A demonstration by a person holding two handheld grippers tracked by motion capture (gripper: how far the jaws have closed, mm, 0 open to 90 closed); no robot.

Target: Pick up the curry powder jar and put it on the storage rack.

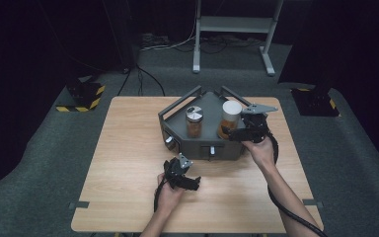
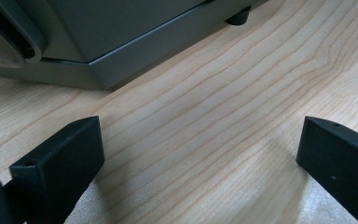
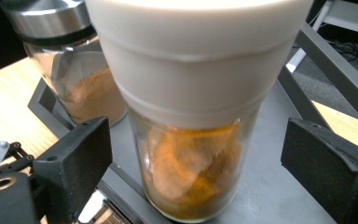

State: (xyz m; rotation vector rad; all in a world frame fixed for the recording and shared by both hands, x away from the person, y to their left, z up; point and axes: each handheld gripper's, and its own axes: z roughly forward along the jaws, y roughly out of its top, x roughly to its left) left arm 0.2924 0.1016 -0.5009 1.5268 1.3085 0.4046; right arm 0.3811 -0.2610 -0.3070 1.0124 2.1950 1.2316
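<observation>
A grey metal rack (image 1: pixel 177 118) stands at the middle back of the wooden table (image 1: pixel 128 148). On it are a glass jar with a steel lid (image 1: pixel 194 122) and a white-capped jar of orange powder (image 1: pixel 230 118). My right gripper (image 1: pixel 233 133) is open, its jaws either side of the white-capped jar (image 3: pixel 193 116) without touching the glass. The steel-lidded jar (image 3: pixel 70 65) stands behind it to the left. My left gripper (image 1: pixel 191 183) rests low on the table in front of the rack, open and empty. Bare wood (image 2: pixel 205 130) lies between its jaws, with the rack's base (image 2: pixel 112 42) beyond.
The rack has raised rails (image 1: pixel 177 102) at its back and small knobs (image 1: pixel 170 141) on its front face. Bare wood lies left of the rack and along the front edge. Beyond the table are a white frame stand (image 1: pixel 232 29) and striped floor weights (image 1: pixel 81 96).
</observation>
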